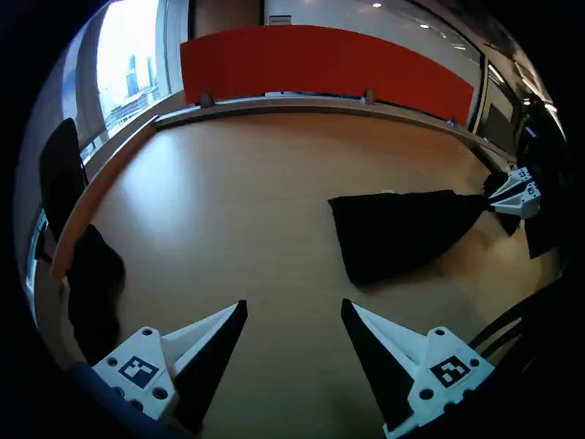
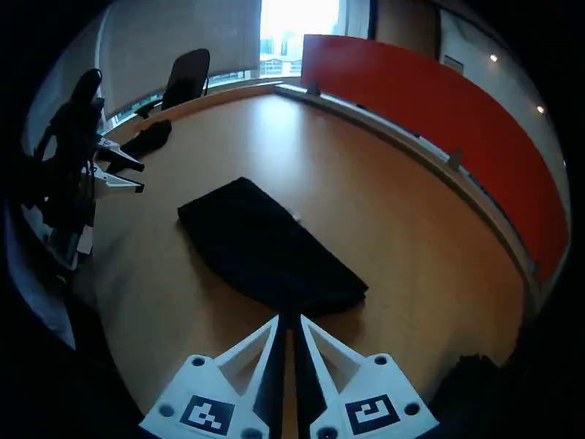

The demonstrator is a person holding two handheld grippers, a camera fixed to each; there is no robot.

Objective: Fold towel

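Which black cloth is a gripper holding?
The large flat towel mid-table, its corner pinched by the right gripper; the small crumpled cloth near the chair lies free.

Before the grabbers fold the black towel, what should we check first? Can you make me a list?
1. Right gripper is pinching the towel: ok, both fingers are closed on its near end.
2. Left gripper is open and empty: ok, the fingers are wide apart with nothing between them.
3. Left gripper is at a towel corner: not ok, it is over bare table, away from the towel.
4. Towel lies flat: not ok, it narrows to a point at the pinched end.
5. Folding space is free: ok, the other black cloth lies far off by the table's edge.
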